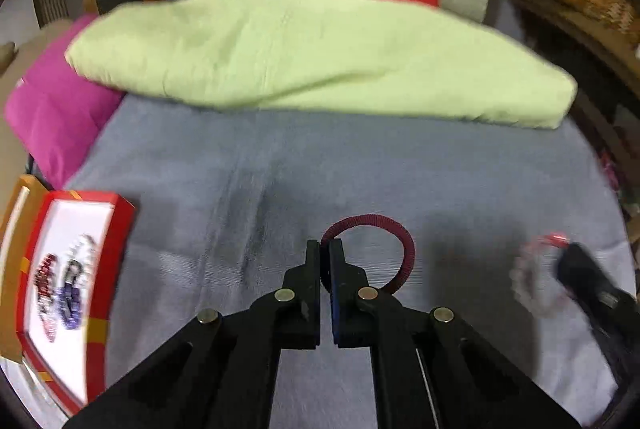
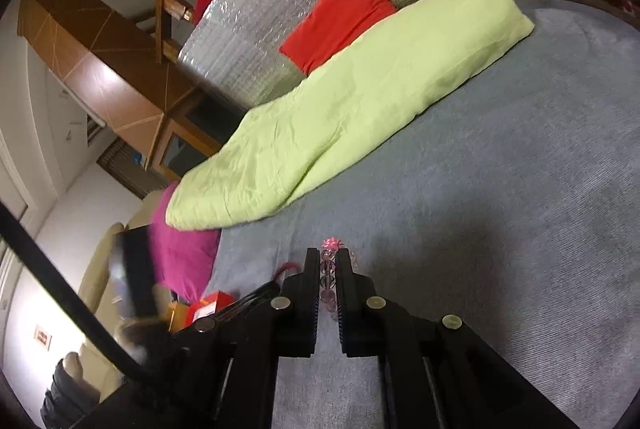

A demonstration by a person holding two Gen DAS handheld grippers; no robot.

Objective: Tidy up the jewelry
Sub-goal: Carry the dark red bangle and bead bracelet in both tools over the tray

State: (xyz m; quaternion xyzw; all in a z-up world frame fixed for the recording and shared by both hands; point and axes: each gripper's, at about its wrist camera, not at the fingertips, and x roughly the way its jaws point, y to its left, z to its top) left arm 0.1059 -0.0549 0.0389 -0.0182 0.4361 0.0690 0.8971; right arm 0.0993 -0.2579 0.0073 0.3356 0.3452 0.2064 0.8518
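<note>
Both pieces are picked up and due for the box (image 1: 116, 249), which lies far left on the grey cloth (image 1: 320, 169). The left gripper (image 1: 324, 249) is clamped on a dark red band (image 1: 406, 249), a ribbed fabric ring. The right gripper (image 2: 328, 261) is clamped on a clear pink bead bracelet (image 2: 329, 271). Next, I judge, each must be carried left over the open box and released.

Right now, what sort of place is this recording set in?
Probably a bedroom at home: the work surface looks like a bed with a grey sheet, with a folded light-green blanket and a magenta pillow on it, and wooden furniture behind.
</note>
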